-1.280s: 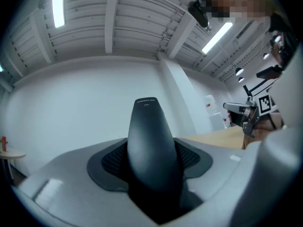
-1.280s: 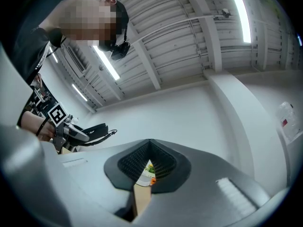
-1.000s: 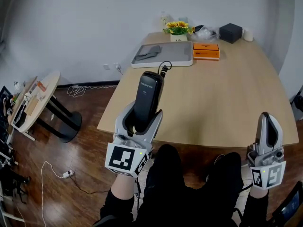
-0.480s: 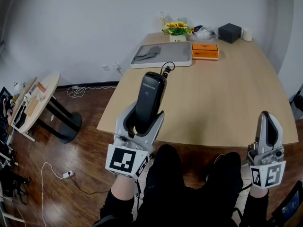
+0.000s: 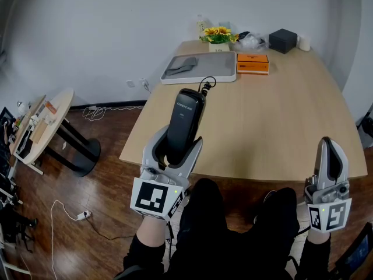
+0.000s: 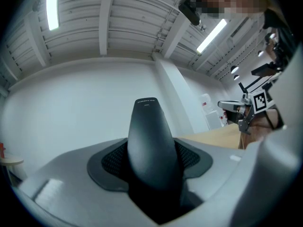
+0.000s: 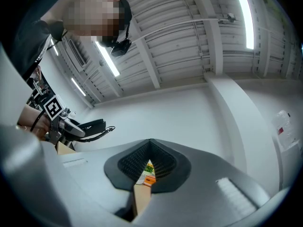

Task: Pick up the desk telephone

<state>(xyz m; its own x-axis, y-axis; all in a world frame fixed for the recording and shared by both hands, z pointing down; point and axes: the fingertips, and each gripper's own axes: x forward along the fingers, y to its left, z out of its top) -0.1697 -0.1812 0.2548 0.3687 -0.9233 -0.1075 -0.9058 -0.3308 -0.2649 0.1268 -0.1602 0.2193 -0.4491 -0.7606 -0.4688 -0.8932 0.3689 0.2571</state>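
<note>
Left gripper (image 5: pixel 173 146) pinches the lower end of the black telephone handset (image 5: pixel 185 118) between its two jaws; the jaws stand wide because the body is thick. The handset is lifted above the near left part of the wooden table (image 5: pixel 280 127), and its long upper part points away toward the grey tray (image 5: pixel 228 70). Right gripper (image 5: pixel 328 147) waits by the near right edge of the table, with its jaws pressed together and nothing between them.

The biggest risk, I think, is that the handset turns or slides out of the grip. Only one end is held and the shell looks smooth and rounded, so the long free part can act as a lever and drop onto the table. The second risk is the curly cord (image 5: pixel 204 85) at the far end. I cannot see where it leads, and if the hand goes higher it could pull tight and drag the handset from the jaws. A smaller risk is that the cord catches on the rim of the tray.
</note>
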